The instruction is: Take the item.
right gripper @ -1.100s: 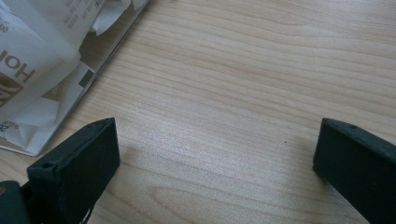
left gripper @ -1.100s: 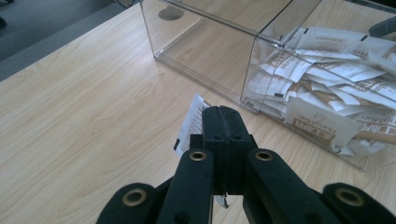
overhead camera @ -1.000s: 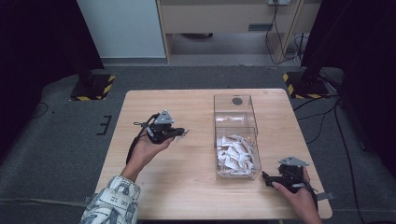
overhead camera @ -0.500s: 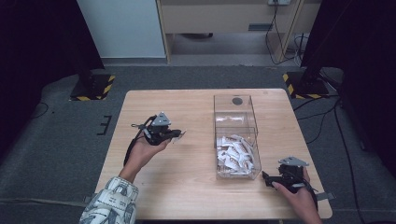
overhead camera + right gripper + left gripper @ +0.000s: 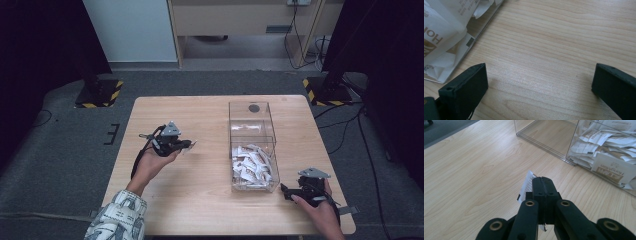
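Left claw (image 5: 541,187) clenched on a packet (image 5: 526,187); right claw (image 5: 539,87) released near table edge (image 5: 345,220).

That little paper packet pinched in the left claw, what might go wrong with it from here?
The left gripper holds the white packet only by an edge, so it may slip out or tear. The clear box stands well to its side; a drop now would likely land on the table. The right gripper rests open, too far to help.

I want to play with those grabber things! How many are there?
2. The left gripper is over the table's left half, shut on a white packet. The right gripper is open, beside the clear box.
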